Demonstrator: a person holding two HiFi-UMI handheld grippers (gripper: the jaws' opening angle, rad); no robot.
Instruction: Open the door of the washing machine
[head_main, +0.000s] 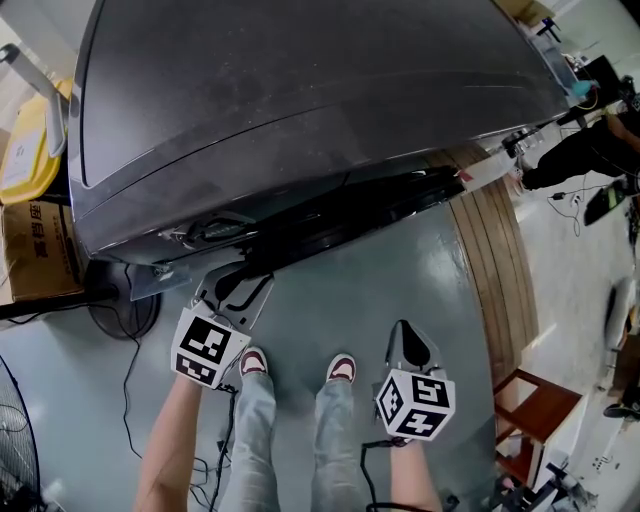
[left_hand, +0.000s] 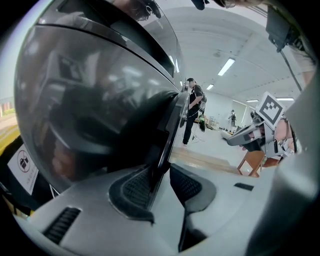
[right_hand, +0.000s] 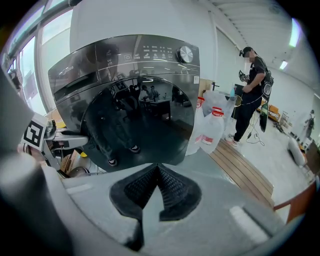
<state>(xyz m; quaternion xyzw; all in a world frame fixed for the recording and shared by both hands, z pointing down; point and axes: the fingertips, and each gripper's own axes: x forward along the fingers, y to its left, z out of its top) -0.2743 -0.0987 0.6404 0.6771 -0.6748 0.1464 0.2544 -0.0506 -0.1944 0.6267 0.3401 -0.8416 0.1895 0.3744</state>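
The dark grey washing machine (head_main: 300, 90) fills the top of the head view. Its round glass door (right_hand: 145, 125) faces me in the right gripper view and looks closed. My left gripper (head_main: 232, 285) reaches under the machine's front at the door's left side. In the left gripper view, the door's thin rim (left_hand: 170, 130) runs between its pads (left_hand: 135, 192), which close on it; the left gripper (left_hand: 161, 172) is shut on that rim. My right gripper (head_main: 405, 335) hangs back over the floor, shut and empty, pointing at the door (right_hand: 159, 167).
A yellow bin (head_main: 30, 150), a cardboard box (head_main: 40, 250) and a fan base (head_main: 125, 315) stand left of the machine. A wooden platform (head_main: 495, 260) and a stool (head_main: 535, 405) lie to the right. Plastic bags (right_hand: 212, 127) sit beside the machine, with a person (right_hand: 252, 90) behind them.
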